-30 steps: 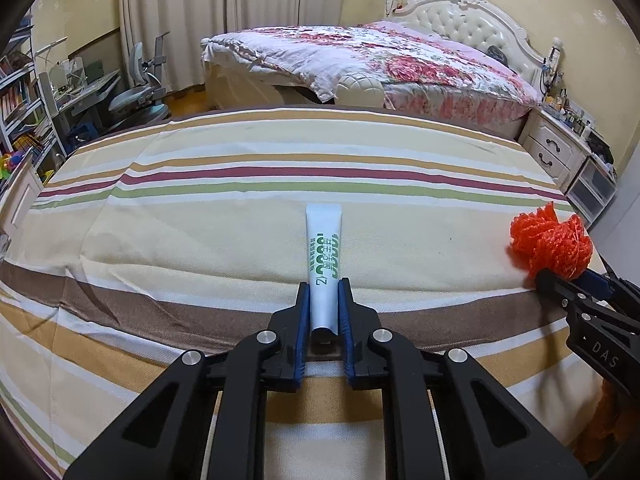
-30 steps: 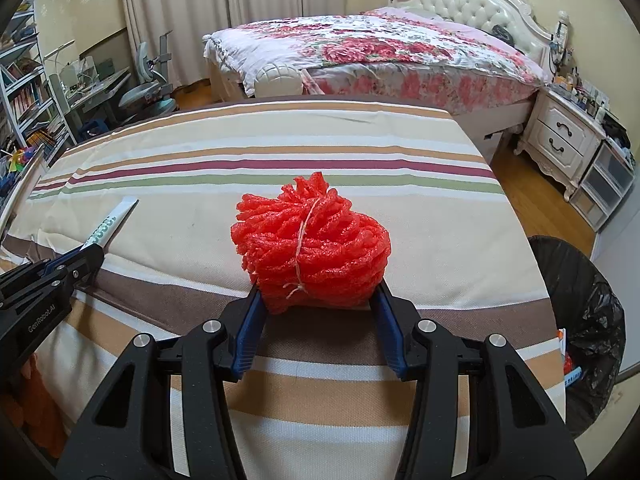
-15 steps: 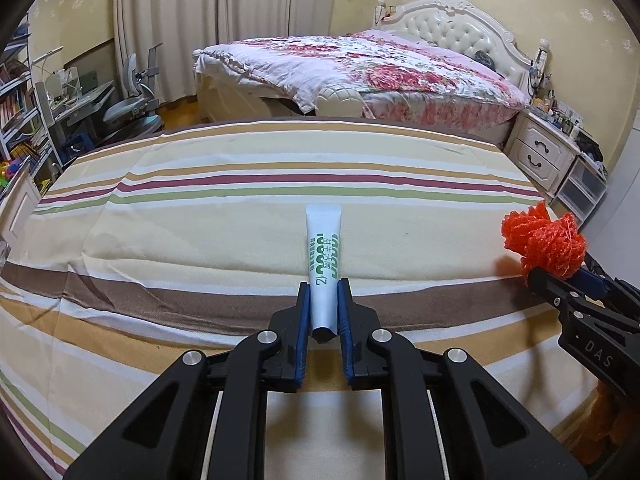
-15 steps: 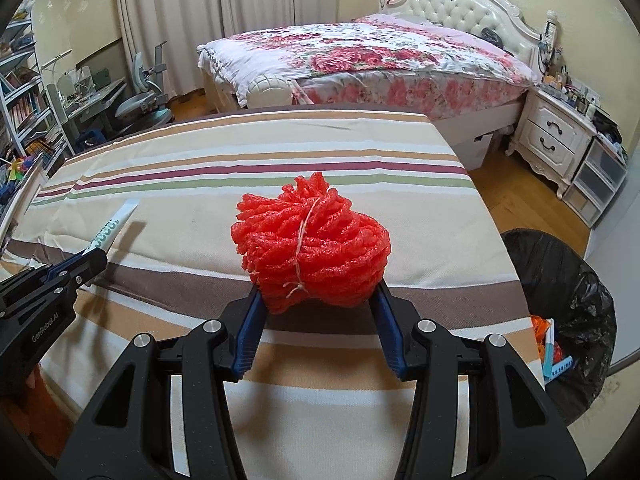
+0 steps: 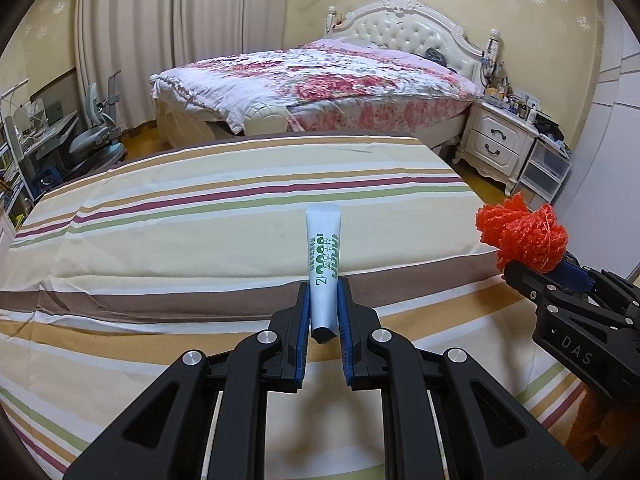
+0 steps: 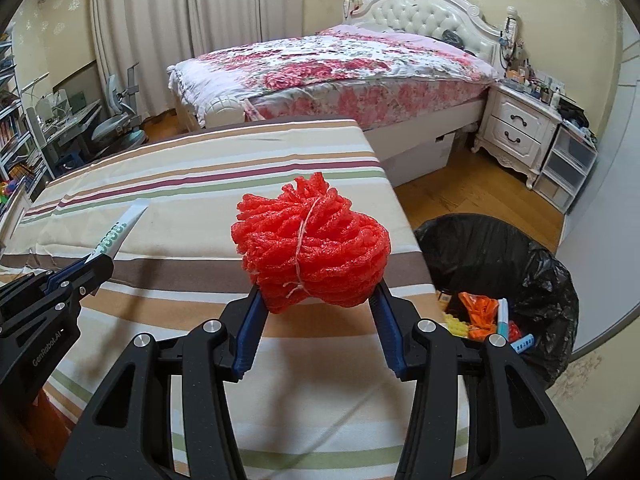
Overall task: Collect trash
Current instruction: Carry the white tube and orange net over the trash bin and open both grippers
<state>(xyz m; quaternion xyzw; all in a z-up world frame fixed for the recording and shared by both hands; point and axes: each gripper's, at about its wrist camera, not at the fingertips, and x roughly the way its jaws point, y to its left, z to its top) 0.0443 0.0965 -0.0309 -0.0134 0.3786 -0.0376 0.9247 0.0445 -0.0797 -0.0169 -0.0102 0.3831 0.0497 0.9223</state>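
Note:
My left gripper (image 5: 323,294) is shut on a white tube with green lettering (image 5: 323,254), held above the striped tablecloth (image 5: 180,240). My right gripper (image 6: 318,294) is shut on a bundle of red foam netting (image 6: 312,246) tied with string. In the left wrist view the red netting (image 5: 520,236) and the right gripper (image 5: 532,268) show at the right edge. In the right wrist view the tube (image 6: 118,232) and the left gripper (image 6: 96,258) show at the left. A black-bagged trash bin (image 6: 500,256) stands on the floor to the right of the table, with several coloured scraps inside.
A bed with a floral quilt (image 6: 332,68) stands beyond the table. A white nightstand (image 6: 520,132) and plastic drawers (image 6: 568,164) are at the right wall. A desk and chair (image 5: 96,140) sit at the far left. Wooden floor (image 6: 480,196) lies between the table and the nightstand.
Both grippers have moved to the right and up a little, each keeping its item. The trash bin has come further into the right wrist view, and the table's right edge is closer.

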